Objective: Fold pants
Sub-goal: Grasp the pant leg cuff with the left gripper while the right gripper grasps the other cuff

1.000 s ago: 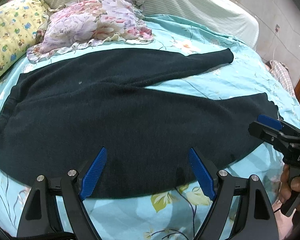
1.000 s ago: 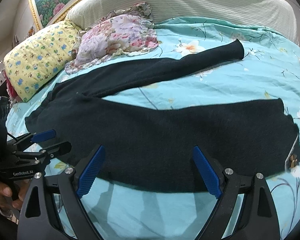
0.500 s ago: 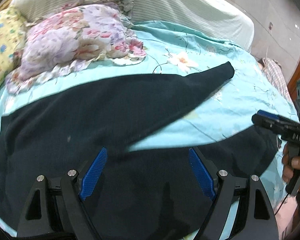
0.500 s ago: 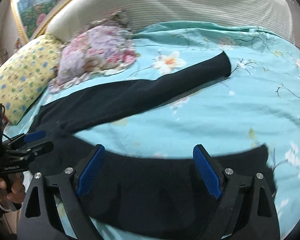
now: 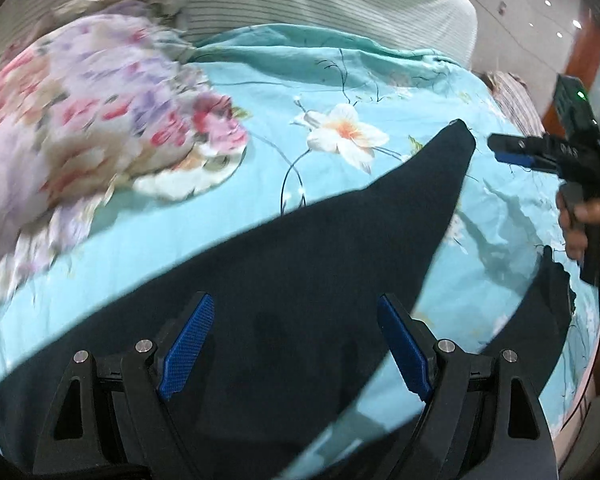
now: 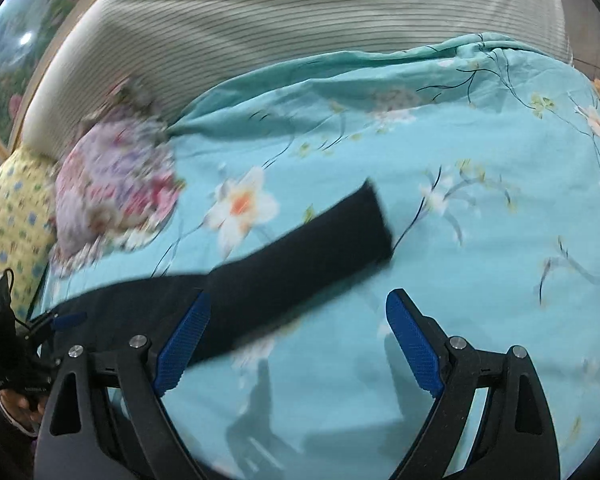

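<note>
a turquoise floral bedsheet (image 5: 260, 92) covers the bed, with a striped headboard (image 6: 300, 24) behind it. black pants (image 5: 300, 264) lie spread flat on the sheet, one leg (image 6: 300, 248) reaching out toward the far side. a flowered pillow (image 5: 80, 120) sits beside a yellow pillow (image 6: 8, 216) near the headboard. the left gripper (image 5: 296, 348) hangs over the dark cloth, jaws wide apart, holding nothing. the right gripper (image 6: 300, 344) hangs over the sheet beside the leg, jaws likewise spread and empty.
</note>
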Demonstrator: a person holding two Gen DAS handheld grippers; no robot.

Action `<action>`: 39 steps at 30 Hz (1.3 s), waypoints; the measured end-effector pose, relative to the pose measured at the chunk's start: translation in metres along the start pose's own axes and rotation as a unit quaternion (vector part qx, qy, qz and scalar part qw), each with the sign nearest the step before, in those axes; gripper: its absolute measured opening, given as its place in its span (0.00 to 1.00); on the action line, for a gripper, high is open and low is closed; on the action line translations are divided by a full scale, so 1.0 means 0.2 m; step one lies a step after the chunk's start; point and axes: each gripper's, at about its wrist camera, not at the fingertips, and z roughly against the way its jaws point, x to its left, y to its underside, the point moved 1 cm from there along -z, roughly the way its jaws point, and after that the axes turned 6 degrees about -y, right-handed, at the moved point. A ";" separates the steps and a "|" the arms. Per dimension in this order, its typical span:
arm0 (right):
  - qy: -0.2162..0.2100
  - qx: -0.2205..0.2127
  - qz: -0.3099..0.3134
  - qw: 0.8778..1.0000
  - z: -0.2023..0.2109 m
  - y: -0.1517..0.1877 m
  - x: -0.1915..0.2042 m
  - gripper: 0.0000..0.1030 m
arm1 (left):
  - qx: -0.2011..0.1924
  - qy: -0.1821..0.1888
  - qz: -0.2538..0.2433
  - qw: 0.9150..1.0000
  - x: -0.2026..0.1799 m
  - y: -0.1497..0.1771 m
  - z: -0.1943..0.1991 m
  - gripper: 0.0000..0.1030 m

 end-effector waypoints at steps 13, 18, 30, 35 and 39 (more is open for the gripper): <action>-0.007 0.020 -0.007 1.000 -0.19 -0.28 -0.19 0.75 | 0.055 0.057 -0.035 0.996 0.04 -0.25 -0.34 0.82; 0.000 0.048 0.005 0.999 -0.27 -0.28 -0.17 0.35 | 0.080 0.057 -0.061 0.993 0.00 -0.26 -0.42 0.77; -0.018 0.013 0.014 1.000 -0.08 -0.20 -0.17 0.09 | 0.045 0.086 -0.112 0.989 -0.14 -0.13 -0.12 0.03; -0.043 -0.004 0.005 0.999 0.05 -0.11 -0.16 0.09 | 0.029 0.094 -0.106 0.990 -0.21 -0.03 0.08 0.03; -0.061 -0.018 0.008 0.998 0.16 0.00 -0.13 0.09 | 0.020 0.106 -0.096 0.990 -0.27 0.07 0.23 0.03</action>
